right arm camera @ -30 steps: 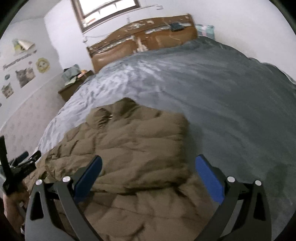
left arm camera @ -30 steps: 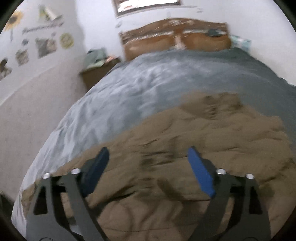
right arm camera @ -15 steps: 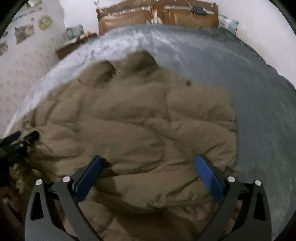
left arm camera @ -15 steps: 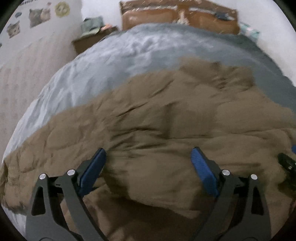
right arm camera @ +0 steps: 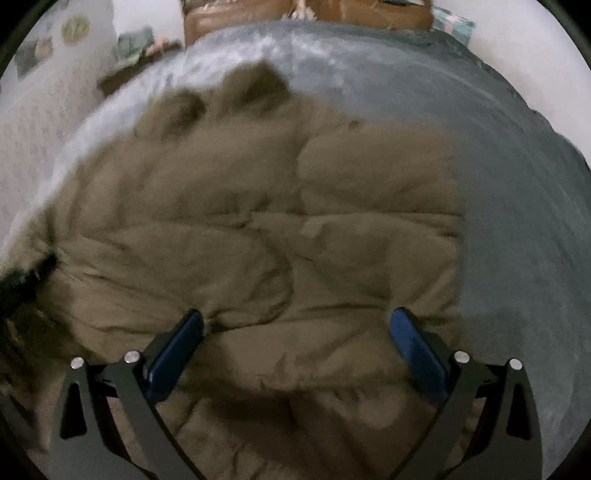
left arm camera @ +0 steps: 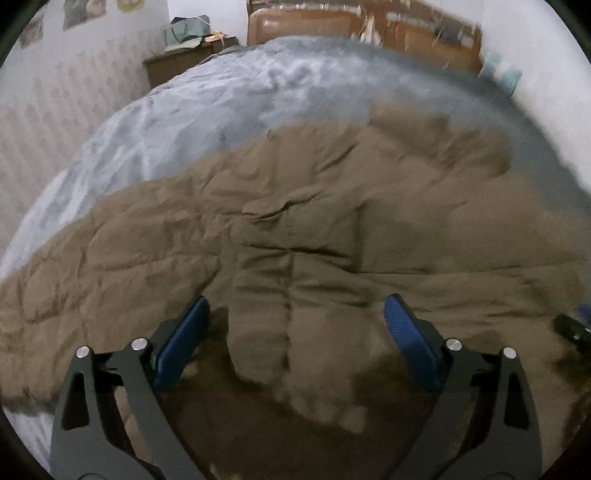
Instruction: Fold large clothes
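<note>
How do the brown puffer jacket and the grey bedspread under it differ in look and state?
The brown puffer jacket is thick and quilted into puffy panels; the grey bedspread is thin, with only faint ripples. The jacket is rumpled and bunched, covering just the near part of the bed; the bedspread lies spread out and runs on to the headboard. The jacket lies on top; the bedspread is beneath it. Both are soft fabric, and neither is gripped by the open left tongs or the open right tongs.

Bed (left arm camera: 229, 99) with a grey-blue cover is carrying the load, wooden headboard (left arm camera: 332, 22) sitting at its far end. Brown quilted jacket (left arm camera: 332, 229) is lying spread directly on the cover, filling the near part.
</note>
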A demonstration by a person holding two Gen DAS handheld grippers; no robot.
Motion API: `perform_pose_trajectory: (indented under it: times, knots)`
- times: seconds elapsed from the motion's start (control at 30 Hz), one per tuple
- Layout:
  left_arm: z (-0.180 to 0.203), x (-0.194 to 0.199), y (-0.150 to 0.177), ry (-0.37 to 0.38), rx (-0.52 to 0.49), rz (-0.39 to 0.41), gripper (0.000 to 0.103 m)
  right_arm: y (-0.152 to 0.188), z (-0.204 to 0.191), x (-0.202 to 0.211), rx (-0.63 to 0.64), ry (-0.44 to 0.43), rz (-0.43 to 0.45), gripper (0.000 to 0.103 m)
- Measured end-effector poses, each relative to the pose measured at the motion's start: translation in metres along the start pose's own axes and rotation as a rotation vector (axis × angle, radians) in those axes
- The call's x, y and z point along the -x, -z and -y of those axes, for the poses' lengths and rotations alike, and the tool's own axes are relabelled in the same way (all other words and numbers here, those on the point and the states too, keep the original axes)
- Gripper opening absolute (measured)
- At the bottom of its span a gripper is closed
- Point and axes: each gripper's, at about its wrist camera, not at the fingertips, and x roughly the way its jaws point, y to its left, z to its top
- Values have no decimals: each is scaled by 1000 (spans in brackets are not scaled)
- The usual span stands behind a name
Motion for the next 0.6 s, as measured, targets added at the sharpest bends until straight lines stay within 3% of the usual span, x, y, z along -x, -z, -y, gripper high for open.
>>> perform_pose_trajectory:
  times: [0.1,0.23,0.37,0.43,0.5,0.6]
  knots:
    - [-7,46,-4,43,49,82,95,-2,12,45,-77,-56,108,101]
    - [-19,94,16,43,85,168,100,15,24,93,-118,-94,209,101]
    - [-29,103,53,-71,-39,147,100,40,37,119,-105,-112,231,101]
    - [-55,119,68,-53,12,128,100,57,48,128,-117,-98,228,101]
    - [-87,138,83,-12,122,133,100,71,56,133,-132,-105,209,101]
    - [-120,160,96,-73,186,175,100,91,63,143,-146,-98,205,101]
